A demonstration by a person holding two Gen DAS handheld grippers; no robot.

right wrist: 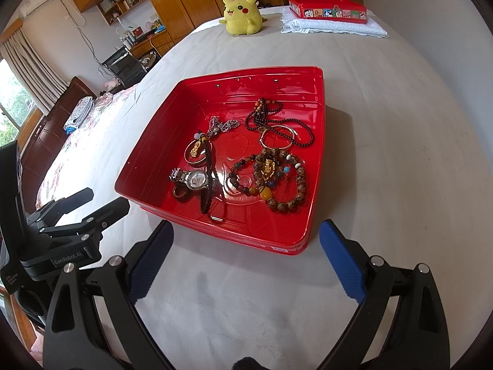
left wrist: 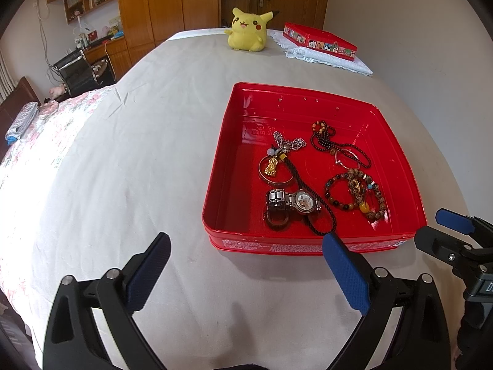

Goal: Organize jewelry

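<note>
A red tin tray (left wrist: 228, 141) (right wrist: 144, 160) sits on the bed and holds jewelry: a silver watch (left wrist: 292, 201) (right wrist: 192, 179), a gold bangle with a pendant (left wrist: 274, 172) (right wrist: 195, 154), a black cord necklace (left wrist: 311, 203) (right wrist: 207, 185), a dark bead necklace with a silver bangle (left wrist: 339, 148) (right wrist: 279, 129), and wooden bead bracelets (left wrist: 357, 191) (right wrist: 277, 178). My left gripper (left wrist: 246, 273) is open and empty just before the tray's near edge. My right gripper (right wrist: 246, 260) is open and empty at the tray's near corner. Each gripper shows in the other's view, the right one (left wrist: 446, 231) and the left one (right wrist: 80, 212).
A yellow Pikachu plush (left wrist: 248, 29) (right wrist: 242, 14) stands at the far end of the bed. A second red tin (left wrist: 319, 41) (right wrist: 328, 9) rests on folded white cloth (left wrist: 332, 60) (right wrist: 332, 27). A floral quilt (left wrist: 46, 141) covers the left side.
</note>
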